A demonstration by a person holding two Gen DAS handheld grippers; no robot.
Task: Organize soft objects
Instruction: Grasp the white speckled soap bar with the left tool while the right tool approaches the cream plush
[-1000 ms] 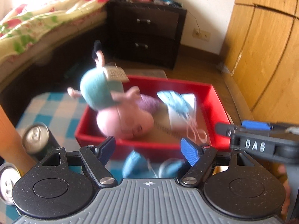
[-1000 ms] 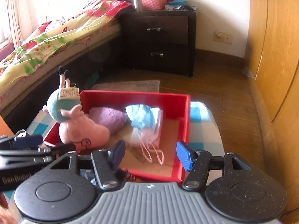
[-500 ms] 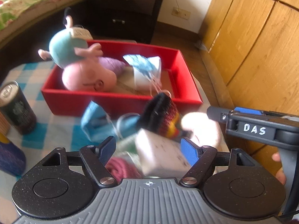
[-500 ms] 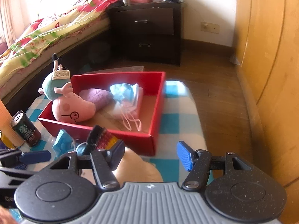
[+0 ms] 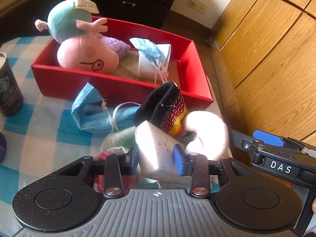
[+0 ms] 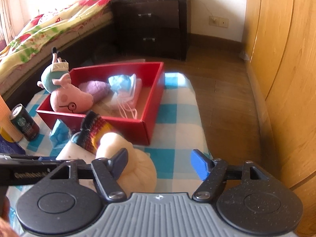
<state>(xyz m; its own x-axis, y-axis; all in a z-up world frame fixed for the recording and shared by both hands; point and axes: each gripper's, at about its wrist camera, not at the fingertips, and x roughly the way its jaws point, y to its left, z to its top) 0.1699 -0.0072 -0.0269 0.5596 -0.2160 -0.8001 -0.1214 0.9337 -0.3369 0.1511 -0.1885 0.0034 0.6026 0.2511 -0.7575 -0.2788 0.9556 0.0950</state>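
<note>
The white sponge block (image 5: pixel 158 150) lies in the pile of soft things on the checked tablecloth (image 5: pixel 45 122), on the near side of the red box (image 5: pixel 110 86), and it sits directly between the fingers of the left gripper (image 5: pixel 156 159). Both blue pads (image 5: pixel 178 162) press against its flanks, so the left gripper looks clamped on the block, though glare on the white surface makes the contact hard to confirm. Its long axis runs roughly along the fingers, away from the camera toward the box, with the far end tucked under a black knitted sock with red and yellow stripes (image 5: pixel 167 106). The lift will therefore probably have to slide the block out from beneath that sock before carrying it forward and slightly left into the box.

The left hand is plainly the nearer one. The right gripper (image 6: pixel 160 163) hangs spread wide over the cloth with nothing between its fingers; its left finger is just beside the cream plush roll (image 6: pixel 128 164).

The left view shows the blue face mask (image 5: pixel 92 108) and pale green cloth (image 5: pixel 120 138) crowding the block. The right view shows only a corner of the block (image 6: pixel 75 152), but it does show free floor at the box's right end, beside the masks (image 6: pixel 124 86) and pig plush (image 6: pixel 69 96).
</note>
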